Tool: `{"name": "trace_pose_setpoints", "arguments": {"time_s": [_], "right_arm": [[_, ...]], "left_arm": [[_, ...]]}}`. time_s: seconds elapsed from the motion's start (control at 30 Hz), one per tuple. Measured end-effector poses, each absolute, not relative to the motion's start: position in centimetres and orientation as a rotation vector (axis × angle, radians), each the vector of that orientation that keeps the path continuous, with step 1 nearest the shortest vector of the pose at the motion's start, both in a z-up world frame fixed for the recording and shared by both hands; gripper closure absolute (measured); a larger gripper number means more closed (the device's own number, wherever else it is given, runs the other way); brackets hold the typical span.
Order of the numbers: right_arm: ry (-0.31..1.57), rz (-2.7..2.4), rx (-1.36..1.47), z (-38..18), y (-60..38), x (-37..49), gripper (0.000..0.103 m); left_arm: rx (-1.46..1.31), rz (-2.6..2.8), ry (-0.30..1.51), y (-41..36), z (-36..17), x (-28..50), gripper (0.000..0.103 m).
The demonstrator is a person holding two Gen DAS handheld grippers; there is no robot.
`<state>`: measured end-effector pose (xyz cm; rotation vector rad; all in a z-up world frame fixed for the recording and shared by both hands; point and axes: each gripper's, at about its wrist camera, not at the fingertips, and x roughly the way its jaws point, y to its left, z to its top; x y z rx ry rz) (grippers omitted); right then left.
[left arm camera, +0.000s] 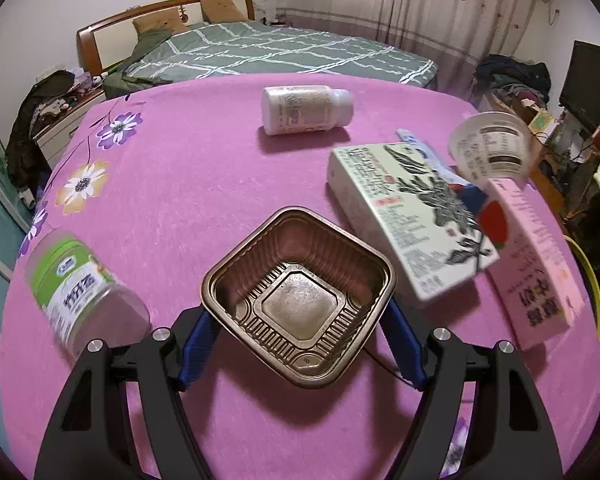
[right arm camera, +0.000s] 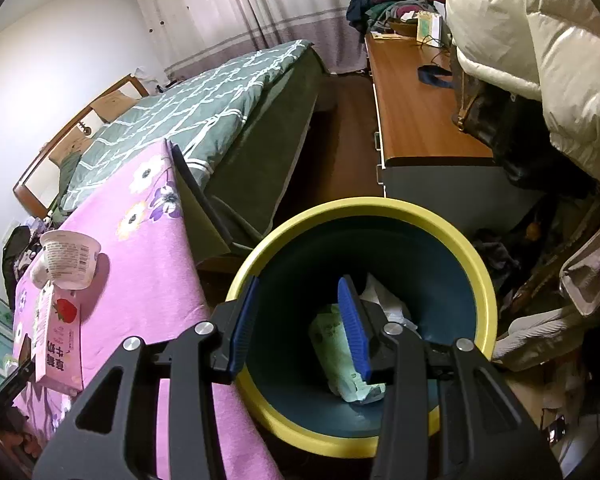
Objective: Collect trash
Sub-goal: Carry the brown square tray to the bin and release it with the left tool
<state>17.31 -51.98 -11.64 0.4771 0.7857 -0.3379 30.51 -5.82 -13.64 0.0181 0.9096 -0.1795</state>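
A brown ribbed plastic tray (left arm camera: pixel 296 304) sits between the blue pads of my left gripper (left arm camera: pixel 298 320), which press on its two side corners just above the pink tablecloth (left arm camera: pixel 188 184). Around it lie a white bottle (left arm camera: pixel 306 110), a green-lidded jar (left arm camera: pixel 80 292), a green tea carton (left arm camera: pixel 408 216), a pink milk carton (left arm camera: pixel 536 264) and a yogurt cup (left arm camera: pixel 490 146). My right gripper (right arm camera: pixel 298 284) hangs open over the yellow-rimmed bin (right arm camera: pixel 380 208), with nothing between its fingers. A green packet (right arm camera: pixel 336 348) and white paper (right arm camera: pixel 384 300) lie inside the bin.
The bin stands on the floor against the table's right edge. The yogurt cup (right arm camera: pixel 70 258) and pink carton (right arm camera: pixel 58 340) are near that edge. A bed (left arm camera: pixel 276 50) lies beyond the table. A wooden desk (right arm camera: pixel 416 108) and a white padded jacket (right arm camera: pixel 540 48) are behind the bin.
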Motion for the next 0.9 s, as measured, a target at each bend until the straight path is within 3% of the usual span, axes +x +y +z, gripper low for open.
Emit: {"name": "trace_pose_setpoints", "arguments": {"time_s": [0.4, 0.9], "right_arm": [[0.754, -0.308, 0.452, -10.3, -51.4, 15.9, 0.064], [0.728, -0.385, 0.42, -10.2, -55.3, 10.4, 0.063]], "left_arm": [[0.051, -0.277, 0.824, -8.5, -9.0, 23.3, 0.029], [0.149, -0.639, 0.727, -24.6, -4.1, 17.1, 0.029]]}}
